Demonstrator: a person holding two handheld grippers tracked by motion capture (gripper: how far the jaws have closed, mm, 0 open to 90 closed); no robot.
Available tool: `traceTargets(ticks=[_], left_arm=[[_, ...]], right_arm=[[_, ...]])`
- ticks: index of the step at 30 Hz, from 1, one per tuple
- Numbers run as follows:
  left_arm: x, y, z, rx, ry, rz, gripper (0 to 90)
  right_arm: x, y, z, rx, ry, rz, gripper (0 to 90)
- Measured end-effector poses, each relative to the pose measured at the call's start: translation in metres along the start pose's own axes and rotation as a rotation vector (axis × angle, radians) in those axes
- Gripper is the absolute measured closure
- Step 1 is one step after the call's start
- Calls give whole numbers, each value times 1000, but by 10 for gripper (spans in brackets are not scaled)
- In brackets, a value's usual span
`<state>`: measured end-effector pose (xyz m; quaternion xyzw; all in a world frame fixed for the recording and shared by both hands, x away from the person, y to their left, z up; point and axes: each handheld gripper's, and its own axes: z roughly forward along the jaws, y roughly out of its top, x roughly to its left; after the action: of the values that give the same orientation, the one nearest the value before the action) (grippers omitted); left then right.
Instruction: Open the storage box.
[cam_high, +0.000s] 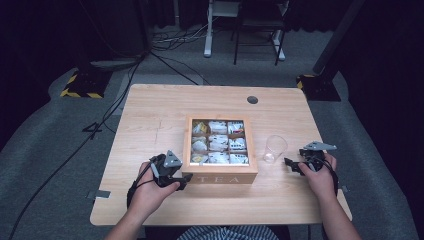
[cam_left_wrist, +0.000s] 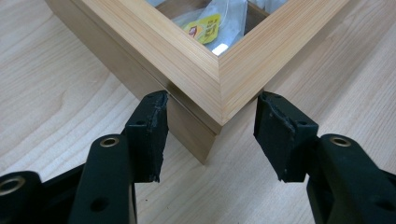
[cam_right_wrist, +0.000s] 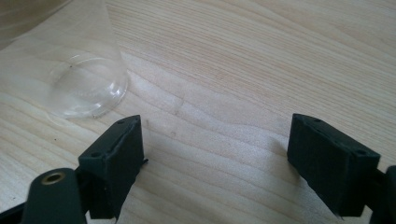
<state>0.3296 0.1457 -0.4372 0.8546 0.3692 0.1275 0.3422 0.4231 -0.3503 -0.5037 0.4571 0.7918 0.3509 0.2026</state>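
on the left, the left gripper sits at the near left corner of the wooden tea box, low on the bench, and in the left gripper view its two black pads straddle that corner, one beside each wall. the left pad looks right up against the side wall, the right pad seems a sliver off the front wall, so i can't call it a firm clamp yet; the jaws are narrowed around the corner rather than squeezed on it. my read is that this hand is there to steady the box so it won't skate across the bench. moving right, the box sits open in the middle of the bench with "tea" on its front face and nine compartments of wrapped tea bags; a yellow-tagged sachet lies in the compartment nearest that corner. next, just right of the box and apart from it, stands an empty clear plastic cup, upright, likely waiting for a bag. far right, the right gripper hovers low over the bench near the cup, jaws spread wide with nothing between them, the cup's base ahead and to one side, untouched.
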Motion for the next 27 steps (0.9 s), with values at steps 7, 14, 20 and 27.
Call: traceTargets(ticks=[7, 14, 20, 27], left_arm=[[-4, 2, 0, -9, 18, 10, 456], [-4, 4, -2, -17, 20, -10, 453], [-5, 7, -5, -56, 15, -36, 448], [-4, 11, -8, -110, 43, -30, 448]], right_arm=[[0, 0, 0, 2, 1, -2, 189], [1, -1, -1, 1, 2, -4, 190], [1, -2, -3, 0, 4, -4, 190], [2, -4, -5, 2, 4, -7, 190]])
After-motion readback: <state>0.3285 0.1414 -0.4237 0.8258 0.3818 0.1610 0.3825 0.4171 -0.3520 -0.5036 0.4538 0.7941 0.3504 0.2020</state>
